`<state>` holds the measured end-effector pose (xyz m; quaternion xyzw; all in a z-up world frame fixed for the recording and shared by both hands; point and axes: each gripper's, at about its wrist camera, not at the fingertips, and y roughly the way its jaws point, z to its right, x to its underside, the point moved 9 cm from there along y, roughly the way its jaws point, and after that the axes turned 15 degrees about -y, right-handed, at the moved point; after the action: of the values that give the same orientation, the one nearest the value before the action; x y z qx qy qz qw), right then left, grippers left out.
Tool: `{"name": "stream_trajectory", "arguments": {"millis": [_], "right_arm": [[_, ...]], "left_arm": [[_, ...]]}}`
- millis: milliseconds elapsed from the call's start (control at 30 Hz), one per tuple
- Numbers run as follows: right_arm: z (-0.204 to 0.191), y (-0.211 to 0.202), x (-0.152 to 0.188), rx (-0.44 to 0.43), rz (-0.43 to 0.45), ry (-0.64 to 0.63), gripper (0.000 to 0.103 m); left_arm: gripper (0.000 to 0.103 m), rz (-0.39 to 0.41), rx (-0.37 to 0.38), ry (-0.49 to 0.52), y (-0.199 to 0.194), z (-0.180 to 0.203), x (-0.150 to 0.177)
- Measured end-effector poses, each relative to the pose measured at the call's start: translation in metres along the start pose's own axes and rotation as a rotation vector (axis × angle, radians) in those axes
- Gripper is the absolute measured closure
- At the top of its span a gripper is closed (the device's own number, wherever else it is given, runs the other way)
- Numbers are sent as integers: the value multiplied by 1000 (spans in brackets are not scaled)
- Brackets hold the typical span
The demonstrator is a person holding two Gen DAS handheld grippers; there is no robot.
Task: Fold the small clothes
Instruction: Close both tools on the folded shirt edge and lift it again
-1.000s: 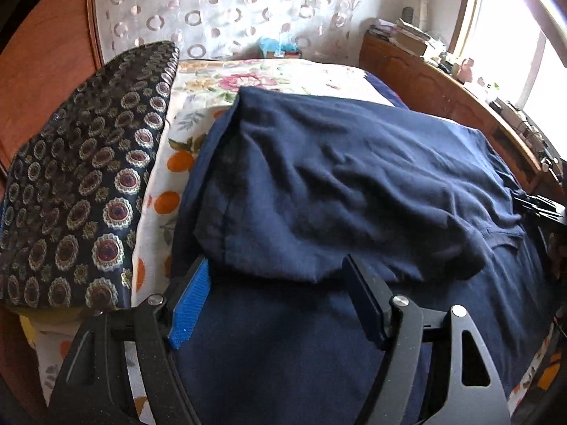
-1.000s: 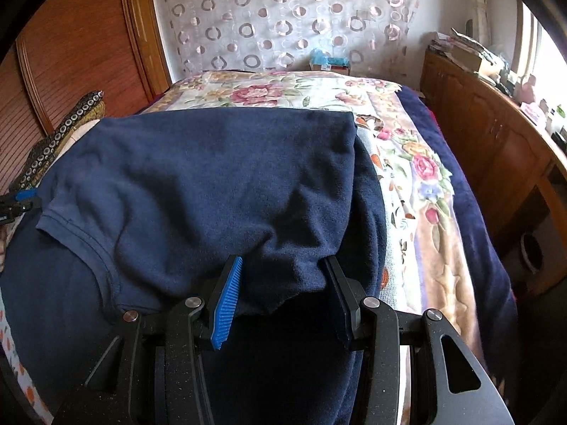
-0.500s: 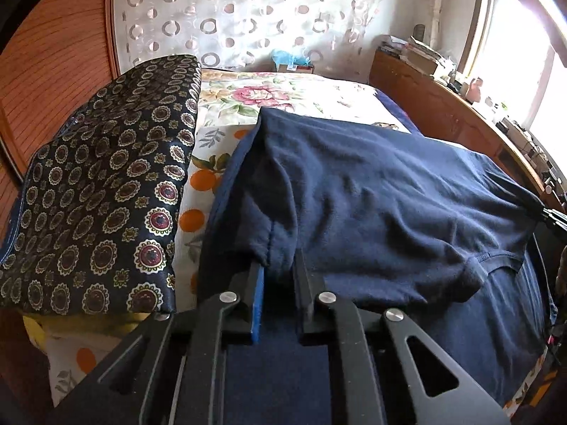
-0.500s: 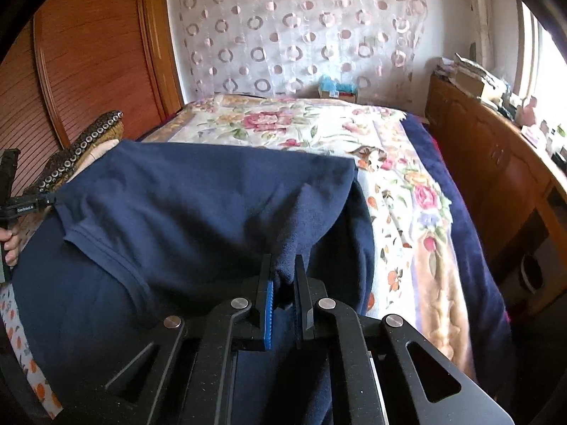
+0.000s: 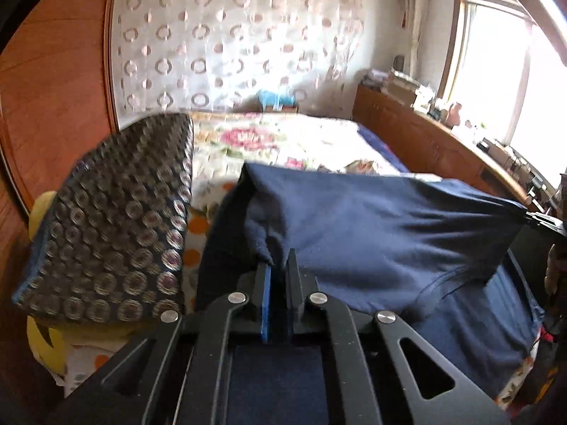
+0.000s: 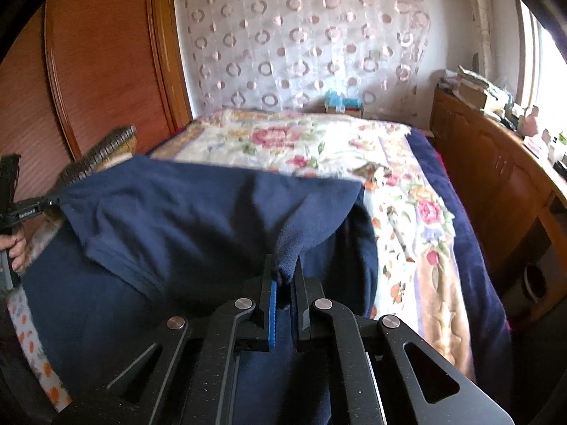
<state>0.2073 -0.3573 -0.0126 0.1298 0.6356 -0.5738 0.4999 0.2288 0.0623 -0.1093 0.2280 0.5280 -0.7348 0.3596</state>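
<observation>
A navy blue garment [image 5: 382, 226] lies folded on the bed, its upper layer lifted and stretched between both grippers. My left gripper [image 5: 278, 269] is shut on the garment's left corner. My right gripper [image 6: 283, 272] is shut on the garment's right corner [image 6: 287, 244]. The garment also shows in the right wrist view [image 6: 198, 212]. The right gripper shows at the far right of the left wrist view [image 5: 542, 221]; the left gripper shows at the far left of the right wrist view [image 6: 32, 207].
A patterned dark cushion [image 5: 113, 219] lies left of the garment. The floral bedspread [image 6: 319, 145] stretches beyond. A wooden wardrobe [image 6: 106, 63] stands at the left, a wooden sideboard [image 6: 496, 177] with clutter at the right. A sheer curtain [image 6: 312, 42] hangs behind.
Both grippers closed on the garment's near corners and have lifted them up and back; the upper layer has risen off the bed and pulled taut.
</observation>
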Motion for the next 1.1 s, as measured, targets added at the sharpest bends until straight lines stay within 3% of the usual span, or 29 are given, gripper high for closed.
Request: {"name": "stream_trajectory", "arguments": {"millis": [233, 567, 900, 1100], "right_arm": [[-7, -42, 2, 21, 57, -17, 98], [-32, -87, 42, 18, 54, -40, 98], [-58, -113, 82, -21, -6, -7, 98], [-56, -95, 90, -24, -63, 22, 98]], "left_arm": [[96, 85, 18, 4, -48, -4, -7], [96, 87, 11, -2, -88, -15, 37], [96, 20, -12, -25, -98, -25, 87], [96, -19, -59, -1, -84, -34, 106]]}}
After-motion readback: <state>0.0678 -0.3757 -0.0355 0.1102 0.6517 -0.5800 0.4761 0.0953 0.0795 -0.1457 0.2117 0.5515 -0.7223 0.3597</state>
